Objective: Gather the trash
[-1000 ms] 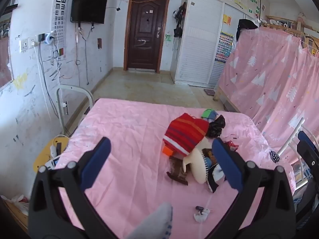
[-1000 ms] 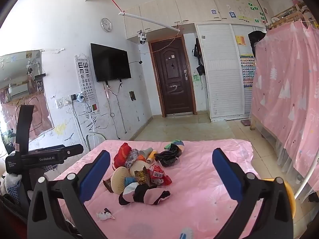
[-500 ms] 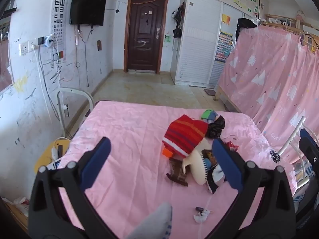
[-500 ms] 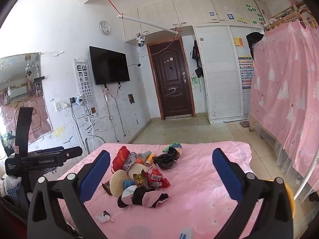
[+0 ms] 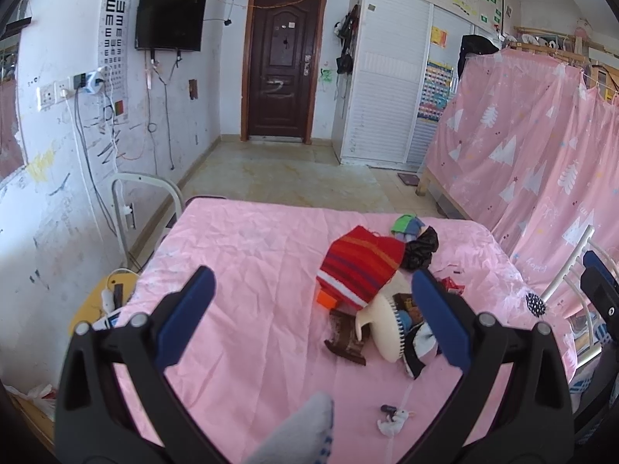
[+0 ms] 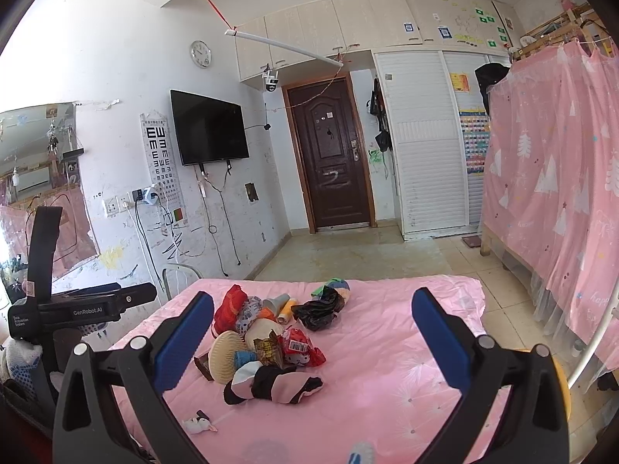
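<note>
Left gripper [image 5: 309, 301] hangs spread wide and empty over the pink bed [image 5: 251, 270], the trash pile [image 5: 379, 290] at its right finger. Right gripper [image 6: 309, 324], equally agape, reveals the red wrapper [image 6: 300, 346] and a wall clock [image 6: 200, 54].

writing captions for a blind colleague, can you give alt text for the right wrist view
The right claw, open and empty, hovers above a pink-covered bed holding a pile of mixed items: a red snack wrapper, a black plastic bag, a cream brush and black-and-pink cloth. Behind are a dark door and a wall television.
</note>
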`<state>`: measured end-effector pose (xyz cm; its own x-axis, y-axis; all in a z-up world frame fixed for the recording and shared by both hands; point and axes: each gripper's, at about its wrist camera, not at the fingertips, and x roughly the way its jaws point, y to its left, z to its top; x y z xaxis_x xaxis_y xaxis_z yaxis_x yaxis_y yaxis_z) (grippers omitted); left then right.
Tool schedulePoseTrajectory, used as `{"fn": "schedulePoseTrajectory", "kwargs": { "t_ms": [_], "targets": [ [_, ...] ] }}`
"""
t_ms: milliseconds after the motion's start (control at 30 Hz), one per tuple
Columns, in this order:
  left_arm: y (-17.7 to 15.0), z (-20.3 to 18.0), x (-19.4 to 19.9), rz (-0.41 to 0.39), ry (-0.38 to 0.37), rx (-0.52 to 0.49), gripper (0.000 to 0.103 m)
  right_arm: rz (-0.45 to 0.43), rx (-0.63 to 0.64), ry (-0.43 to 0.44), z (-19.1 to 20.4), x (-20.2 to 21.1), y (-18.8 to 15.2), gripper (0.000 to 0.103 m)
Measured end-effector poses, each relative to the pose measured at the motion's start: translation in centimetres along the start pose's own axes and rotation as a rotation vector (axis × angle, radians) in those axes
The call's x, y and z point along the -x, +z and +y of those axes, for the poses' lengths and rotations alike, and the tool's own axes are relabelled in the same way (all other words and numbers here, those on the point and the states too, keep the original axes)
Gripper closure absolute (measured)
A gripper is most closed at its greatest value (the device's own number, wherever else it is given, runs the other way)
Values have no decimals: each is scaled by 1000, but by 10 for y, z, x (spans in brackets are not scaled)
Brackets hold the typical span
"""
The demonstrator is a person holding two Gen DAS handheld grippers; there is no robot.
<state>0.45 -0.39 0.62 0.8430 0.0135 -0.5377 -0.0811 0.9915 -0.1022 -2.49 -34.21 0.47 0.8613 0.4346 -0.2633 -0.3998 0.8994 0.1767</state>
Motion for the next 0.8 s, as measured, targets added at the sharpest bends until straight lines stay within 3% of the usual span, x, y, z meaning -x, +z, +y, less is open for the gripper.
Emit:
{"fn": "schedulePoseTrajectory", "kwargs": {
  "t_ms": [800],
  "targets": [
    [0,0,0,1,0,-4,6,-1,-1,9,1,0,-1,10]
  ]
}}
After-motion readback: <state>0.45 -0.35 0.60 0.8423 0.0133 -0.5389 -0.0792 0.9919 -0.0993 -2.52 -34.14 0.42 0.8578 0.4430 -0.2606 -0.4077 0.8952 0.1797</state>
